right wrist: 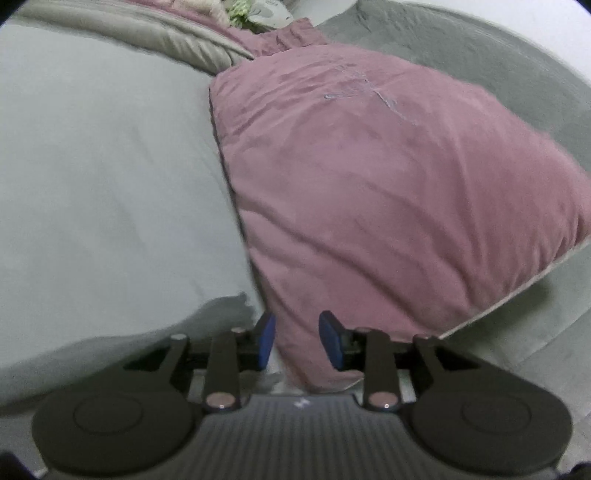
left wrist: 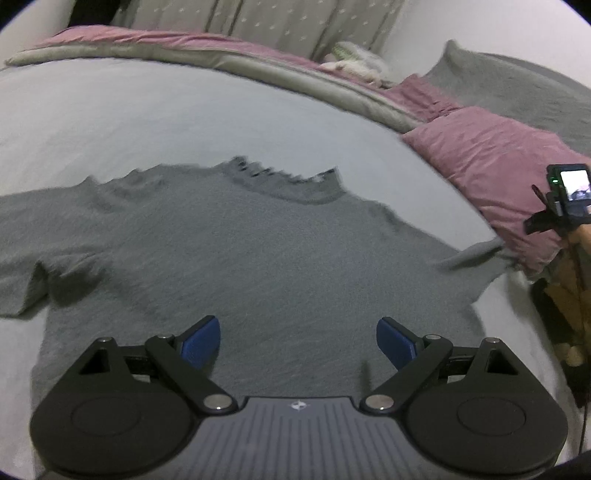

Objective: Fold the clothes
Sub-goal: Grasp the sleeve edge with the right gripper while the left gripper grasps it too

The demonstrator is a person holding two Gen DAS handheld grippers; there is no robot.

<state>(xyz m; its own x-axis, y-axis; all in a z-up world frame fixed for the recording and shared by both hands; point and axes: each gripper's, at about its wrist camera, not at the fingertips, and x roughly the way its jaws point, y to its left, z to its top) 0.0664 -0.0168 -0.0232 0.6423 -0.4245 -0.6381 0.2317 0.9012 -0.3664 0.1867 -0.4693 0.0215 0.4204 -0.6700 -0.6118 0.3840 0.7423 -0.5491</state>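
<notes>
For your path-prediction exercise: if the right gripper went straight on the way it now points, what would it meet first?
Most likely the pink pillow: it fills the view just ahead of the right gripper, whose jaws stand open. Depth is unclear.

This is a bedroom in a home. There is a big bed (left wrist: 184, 110) with a pink pillow (right wrist: 388, 192) and curtains (left wrist: 277, 22) far behind.
</notes>
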